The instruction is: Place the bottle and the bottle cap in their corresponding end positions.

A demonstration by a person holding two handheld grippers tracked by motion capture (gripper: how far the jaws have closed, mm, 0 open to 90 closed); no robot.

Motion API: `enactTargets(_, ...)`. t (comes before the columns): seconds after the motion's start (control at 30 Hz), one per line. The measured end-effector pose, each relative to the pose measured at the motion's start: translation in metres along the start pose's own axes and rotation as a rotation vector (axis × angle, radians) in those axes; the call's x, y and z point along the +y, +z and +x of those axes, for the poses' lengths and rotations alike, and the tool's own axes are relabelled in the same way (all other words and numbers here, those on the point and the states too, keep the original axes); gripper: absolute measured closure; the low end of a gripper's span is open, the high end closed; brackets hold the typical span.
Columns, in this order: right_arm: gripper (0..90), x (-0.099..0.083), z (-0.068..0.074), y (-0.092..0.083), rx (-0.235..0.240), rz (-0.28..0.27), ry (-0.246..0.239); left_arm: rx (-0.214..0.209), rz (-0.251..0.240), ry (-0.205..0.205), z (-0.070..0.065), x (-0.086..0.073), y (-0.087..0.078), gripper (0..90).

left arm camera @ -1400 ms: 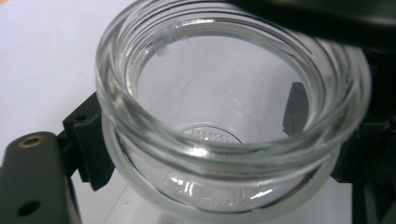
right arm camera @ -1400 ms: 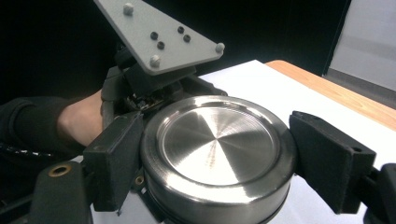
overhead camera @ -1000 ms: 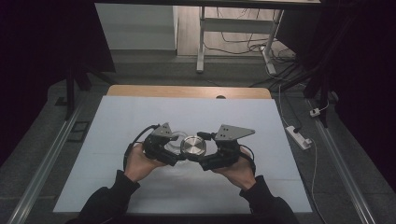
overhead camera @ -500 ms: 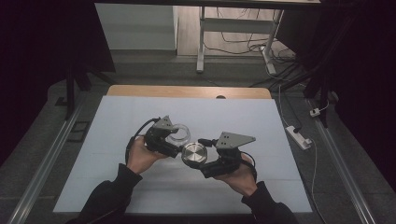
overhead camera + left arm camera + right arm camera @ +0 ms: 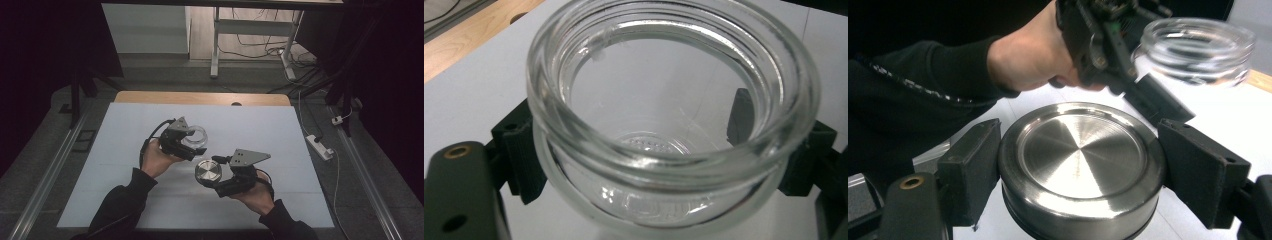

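Note:
My left gripper (image 5: 194,140) is shut on a clear glass jar (image 5: 193,135), held above the white table; in the left gripper view the jar (image 5: 671,120) is open-mouthed and empty, with a black pad (image 5: 521,160) on each side of it. Lower and to the right, my right gripper (image 5: 207,175) is shut on a round steel lid (image 5: 208,172). In the right gripper view the lid (image 5: 1080,155) sits between both pads (image 5: 970,170), and the left hand with the jar (image 5: 1198,50) shows beyond it.
The white table sheet (image 5: 280,135) spreads wide around both hands, with a bare wooden strip (image 5: 200,98) at its far edge. A power strip (image 5: 320,146) lies off the table's right side. Metal rails (image 5: 45,175) run along both sides.
The two hands have come apart: the jar moved left and toward the far side, the lid moved right and down toward the person. One second ago lid and jar were together at the centre.

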State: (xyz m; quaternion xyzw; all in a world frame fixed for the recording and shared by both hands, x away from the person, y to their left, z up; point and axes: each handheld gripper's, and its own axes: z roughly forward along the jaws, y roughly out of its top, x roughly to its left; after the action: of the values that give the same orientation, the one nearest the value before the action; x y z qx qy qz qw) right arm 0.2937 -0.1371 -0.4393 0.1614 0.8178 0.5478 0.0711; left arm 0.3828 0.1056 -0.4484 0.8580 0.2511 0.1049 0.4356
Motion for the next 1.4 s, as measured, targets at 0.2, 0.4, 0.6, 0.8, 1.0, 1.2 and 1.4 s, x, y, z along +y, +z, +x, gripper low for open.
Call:
enactTargets(0.2,19.7,-0.009,-0.002,0.004,-0.003,0.016,0.002,0.0,-0.006,0.007,0.006,0.004,0.005,15.3)
enactTargets(0.4,19.7,-0.02,-0.003,0.01,-0.001,0.032,0.002,0.004,-0.01,0.012,0.011,0.007,0.011,15.3)
enactTargets(0.6,19.7,-0.031,-0.004,0.021,0.004,0.068,-0.009,0.012,-0.007,0.016,0.017,0.008,0.018,15.3)
enactTargets(0.8,19.7,-0.041,-0.006,0.032,0.007,0.099,-0.021,0.024,-0.003,0.015,0.022,0.006,0.026,15.3)
enactTargets(1.0,19.7,-0.05,-0.006,0.042,0.01,0.123,-0.031,0.035,-0.001,0.015,0.026,0.004,0.034,15.3)
enactTargets(1.2,19.7,-0.058,-0.005,0.053,0.014,0.158,-0.042,0.051,0.005,0.001,0.032,-0.001,0.042,15.2)
enactTargets(1.4,19.7,-0.064,-0.006,0.06,0.015,0.195,-0.036,0.055,0.002,-0.008,0.037,-0.006,0.05,15.3)
